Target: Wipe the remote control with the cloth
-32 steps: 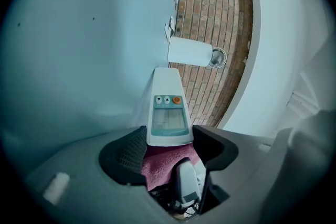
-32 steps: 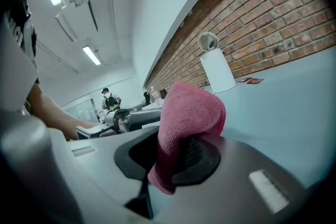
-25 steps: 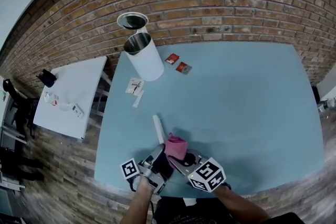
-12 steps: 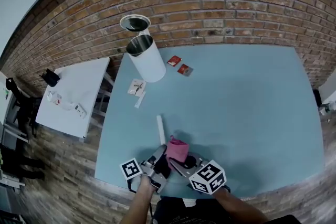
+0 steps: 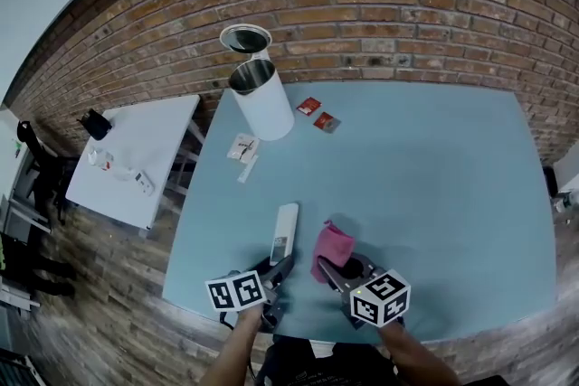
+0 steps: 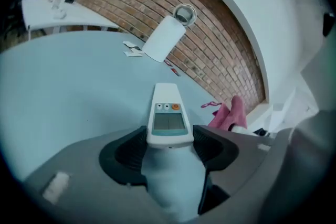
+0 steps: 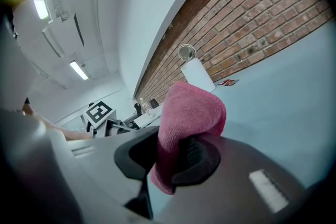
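Pink cloth (image 7: 190,113) is clamped in my right tool (image 7: 173,159). Both jaws are closed on its lower part, and a folded hump of it stands up above them and droops a little over the right-hand one. A short tail hangs below the grip.

My left tool (image 6: 168,145) is clenched on the remote control (image 6: 168,115). The pads press on the two long sides of its near end, and the rest of the white body reaches out ahead of the jaws. Its face is turned up, with the grey screen closest to the jaws and a small row of buttons, one of them orange, just beyond it. I cannot tell whether its far end touches the blue counter (image 5: 425,176).

Cloth and remote are apart: the cloth sits just to the right of my left tool, near the remote's near half, with a strip of bare counter between them.

Well ahead of both tools a white canister (image 5: 264,102) stands open near the brick wall (image 5: 380,4). Two red packets (image 5: 317,114) lie to its right, and a white side table (image 5: 136,154) stands off to the left of the counter.
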